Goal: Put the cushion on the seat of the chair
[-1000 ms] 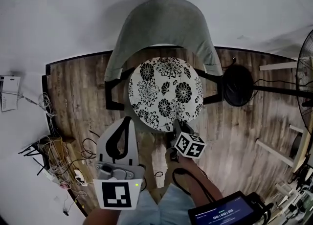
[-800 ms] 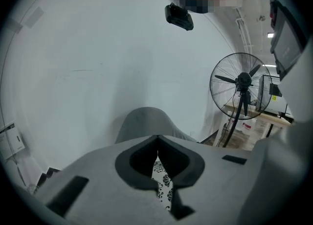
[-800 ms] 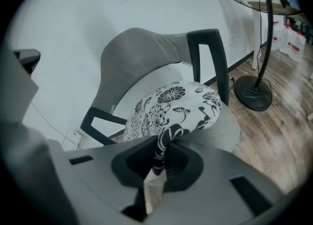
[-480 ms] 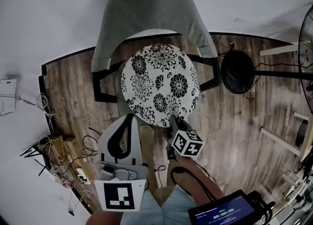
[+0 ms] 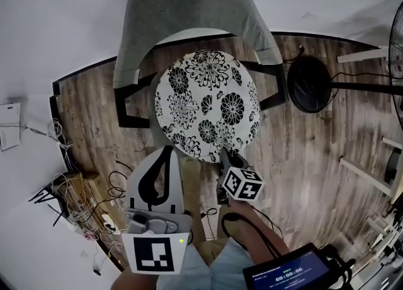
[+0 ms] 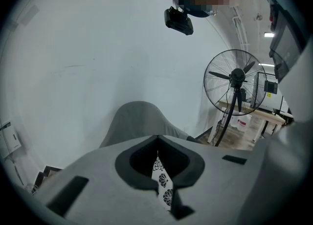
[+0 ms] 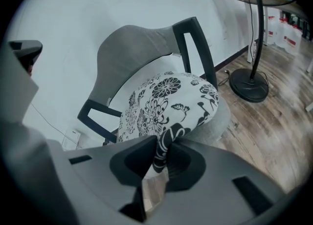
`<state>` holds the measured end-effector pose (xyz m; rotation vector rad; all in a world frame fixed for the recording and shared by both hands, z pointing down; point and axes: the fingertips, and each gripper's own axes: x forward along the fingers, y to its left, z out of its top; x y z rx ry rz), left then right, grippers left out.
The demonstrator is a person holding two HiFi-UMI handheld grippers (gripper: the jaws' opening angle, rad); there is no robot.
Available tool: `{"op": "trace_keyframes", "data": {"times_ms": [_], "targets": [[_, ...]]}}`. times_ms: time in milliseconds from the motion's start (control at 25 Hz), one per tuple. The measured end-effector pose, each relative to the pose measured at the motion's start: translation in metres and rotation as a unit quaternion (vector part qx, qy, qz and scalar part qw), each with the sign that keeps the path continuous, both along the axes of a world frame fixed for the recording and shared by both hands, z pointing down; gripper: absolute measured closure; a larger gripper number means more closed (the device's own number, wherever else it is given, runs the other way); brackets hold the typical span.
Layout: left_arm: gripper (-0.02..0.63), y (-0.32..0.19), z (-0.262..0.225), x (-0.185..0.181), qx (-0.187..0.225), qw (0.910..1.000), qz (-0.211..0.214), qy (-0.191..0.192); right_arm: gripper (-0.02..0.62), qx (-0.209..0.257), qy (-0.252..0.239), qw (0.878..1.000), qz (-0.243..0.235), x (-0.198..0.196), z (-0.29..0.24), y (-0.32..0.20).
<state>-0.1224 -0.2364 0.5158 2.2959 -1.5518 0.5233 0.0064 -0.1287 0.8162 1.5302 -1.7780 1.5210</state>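
The round black-and-white floral cushion (image 5: 204,109) lies on the seat of the grey chair (image 5: 189,11), in front of its curved back. My right gripper (image 5: 225,155) is at the cushion's near edge. In the right gripper view, a fold of the cushion (image 7: 166,97) is pinched in my right gripper (image 7: 161,146); its jaws have just been opening slightly, with the fabric still between them. My left gripper (image 5: 167,150) meets the cushion's near left edge. In the left gripper view, a strip of the cushion (image 6: 162,182) sits in the narrow gap of my left gripper (image 6: 157,158), with the chair back (image 6: 137,121) beyond.
A standing fan (image 6: 237,79) rests its round black base (image 5: 312,84) on the wood floor right of the chair. A white wall runs behind the chair. Tangled cables (image 5: 75,200) lie at the left. Wooden pieces (image 5: 362,178) and a screen (image 5: 289,273) are at the right.
Both grippers have come a little lower and toward the chair, staying at the cushion's near edge. Chair and cushion sit slightly higher and further left in the head view.
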Motion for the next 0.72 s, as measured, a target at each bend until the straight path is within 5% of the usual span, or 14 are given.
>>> {"op": "trace_keyframes", "data": {"times_ms": [80, 160, 280, 720], "targets": [[0.597, 0.003, 0.000, 0.001, 0.001, 1.0000, 0.003, 0.000, 0.514, -0.013, -0.003, 1.000, 0.011, 0.004, 0.007, 0.007], [0.597, 0.007, 0.000, 0.001, 0.002, 1.0000, 0.008, -0.002, 0.397, -0.031, -0.006, 0.999, 0.019, 0.009, 0.014, 0.014], [0.597, 0.008, -0.001, 0.001, 0.004, 0.9999, 0.011, -0.004, 0.335, -0.048, 0.001, 0.999, 0.026, 0.018, 0.018, 0.022], [0.597, 0.012, -0.020, 0.026, 0.021, 0.9995, 0.022, -0.005, 0.327, -0.005, 0.016, 0.999, 0.042, 0.056, -0.024, 0.003]]}}
